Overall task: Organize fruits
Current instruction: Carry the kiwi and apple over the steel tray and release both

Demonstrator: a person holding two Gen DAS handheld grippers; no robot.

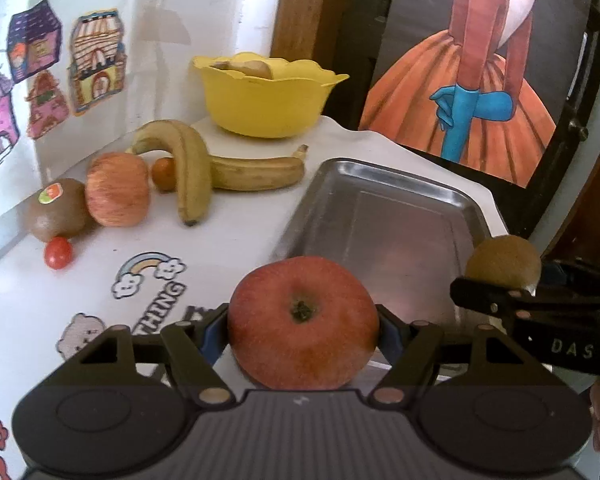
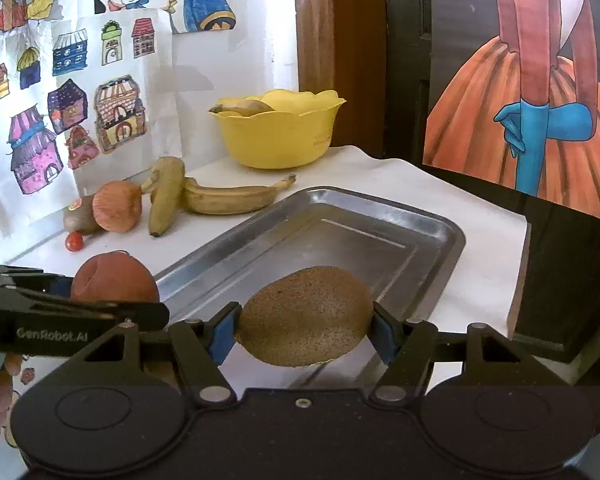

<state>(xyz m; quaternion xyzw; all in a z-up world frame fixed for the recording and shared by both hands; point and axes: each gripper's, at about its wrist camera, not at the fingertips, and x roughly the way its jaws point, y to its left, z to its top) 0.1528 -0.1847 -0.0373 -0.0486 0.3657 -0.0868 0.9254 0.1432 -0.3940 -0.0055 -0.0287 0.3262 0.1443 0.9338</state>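
My left gripper [image 1: 302,328] is shut on a red apple [image 1: 302,322] and holds it over the near left edge of the empty steel tray [image 1: 384,200]. My right gripper [image 2: 304,328] is shut on a brown kiwi [image 2: 306,316] over the tray's near end [image 2: 420,216]. The kiwi also shows in the left wrist view [image 1: 504,262]. The apple also shows in the right wrist view [image 2: 114,278]. On the table at the left lie two bananas [image 1: 188,160], a second apple [image 1: 118,190], a stickered kiwi [image 1: 56,210], a small orange fruit [image 1: 165,174] and a cherry tomato [image 1: 58,253].
A yellow bowl [image 1: 268,98] with a banana inside stands at the back, behind the tray. A wall with stickers runs along the left. A dark door with a painted figure [image 1: 480,80] stands behind the table's right edge.
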